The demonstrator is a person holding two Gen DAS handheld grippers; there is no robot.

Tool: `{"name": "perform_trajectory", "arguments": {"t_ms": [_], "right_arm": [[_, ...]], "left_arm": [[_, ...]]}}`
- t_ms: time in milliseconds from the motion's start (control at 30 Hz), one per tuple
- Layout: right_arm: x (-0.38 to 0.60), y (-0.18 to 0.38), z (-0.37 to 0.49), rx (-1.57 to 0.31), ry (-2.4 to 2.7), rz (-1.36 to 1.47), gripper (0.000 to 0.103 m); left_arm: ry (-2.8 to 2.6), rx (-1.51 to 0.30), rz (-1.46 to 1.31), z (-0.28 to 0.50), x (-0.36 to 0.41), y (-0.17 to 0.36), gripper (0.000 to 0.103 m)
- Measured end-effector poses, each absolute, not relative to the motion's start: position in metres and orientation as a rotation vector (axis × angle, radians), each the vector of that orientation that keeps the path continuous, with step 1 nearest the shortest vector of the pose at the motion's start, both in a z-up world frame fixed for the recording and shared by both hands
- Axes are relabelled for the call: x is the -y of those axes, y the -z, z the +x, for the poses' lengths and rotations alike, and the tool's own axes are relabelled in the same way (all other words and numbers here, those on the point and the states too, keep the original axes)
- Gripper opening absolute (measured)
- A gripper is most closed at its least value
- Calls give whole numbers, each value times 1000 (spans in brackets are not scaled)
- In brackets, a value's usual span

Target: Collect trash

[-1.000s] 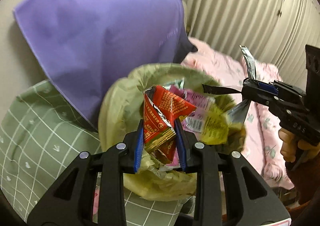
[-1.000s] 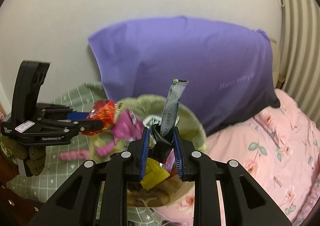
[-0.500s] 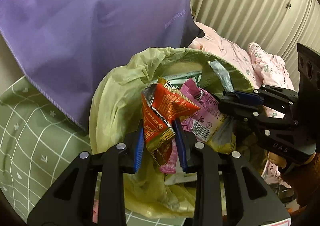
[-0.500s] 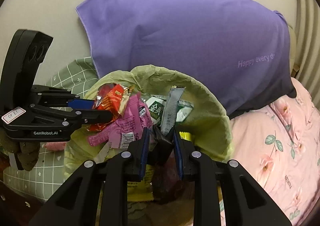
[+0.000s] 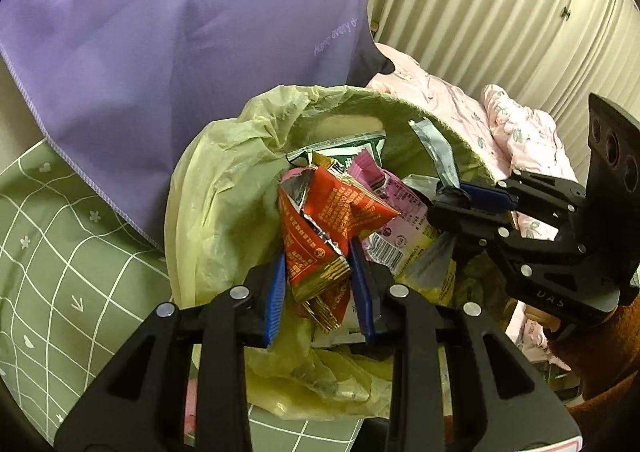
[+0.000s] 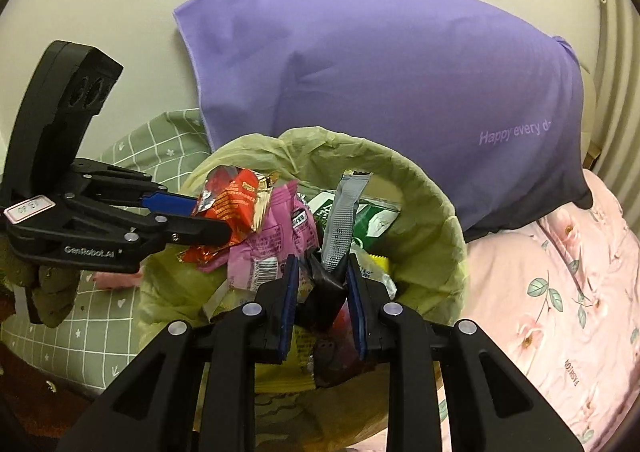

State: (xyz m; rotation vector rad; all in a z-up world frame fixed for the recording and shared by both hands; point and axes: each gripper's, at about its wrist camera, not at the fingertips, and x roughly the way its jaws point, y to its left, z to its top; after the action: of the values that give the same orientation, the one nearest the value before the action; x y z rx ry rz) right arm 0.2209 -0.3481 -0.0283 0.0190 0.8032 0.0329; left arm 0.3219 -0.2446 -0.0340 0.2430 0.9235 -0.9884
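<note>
Bedside bin point(image 5: 224, 188): both grippers point(image 5: 320, 284) point(image 6: 323, 292) level, clamped.

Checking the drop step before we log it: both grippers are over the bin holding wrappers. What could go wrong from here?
1. The left gripper holds the red wrapper near the bin's near edge; released there, it may slide off the heaped trash and out.
2. The right gripper holds the grey wrapper; the light strip might cling to a finger.
3. The grippers sit close together over the bin, so opening or withdrawing could make them bump.
</note>
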Motion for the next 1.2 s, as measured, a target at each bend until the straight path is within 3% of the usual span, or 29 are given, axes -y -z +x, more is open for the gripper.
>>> {"name": "perform_trajectory", "arguments": {"t_ms": [267, 367, 567, 667, 833, 1200], "right_arm": [[352, 23, 225, -798, -32, 35, 24], [351, 26, 227, -814, -29, 35, 32], [345, 27, 222, -793, -19, 29, 39], [344, 20, 216, -745, 2, 35, 52], [339, 1, 199, -668, 32, 68, 54], [267, -32, 122, -620, -187, 62, 54]], "left_arm": [[986, -906, 142, 330, 232, 26, 43], [992, -901, 101, 328, 226, 22, 55], [918, -858, 45, 314, 208, 13, 63], [858, -806, 14, 300, 192, 4, 73], [759, -738, -94, 282, 148, -9, 87], [318, -611, -73, 146, 29, -19, 93]]}}
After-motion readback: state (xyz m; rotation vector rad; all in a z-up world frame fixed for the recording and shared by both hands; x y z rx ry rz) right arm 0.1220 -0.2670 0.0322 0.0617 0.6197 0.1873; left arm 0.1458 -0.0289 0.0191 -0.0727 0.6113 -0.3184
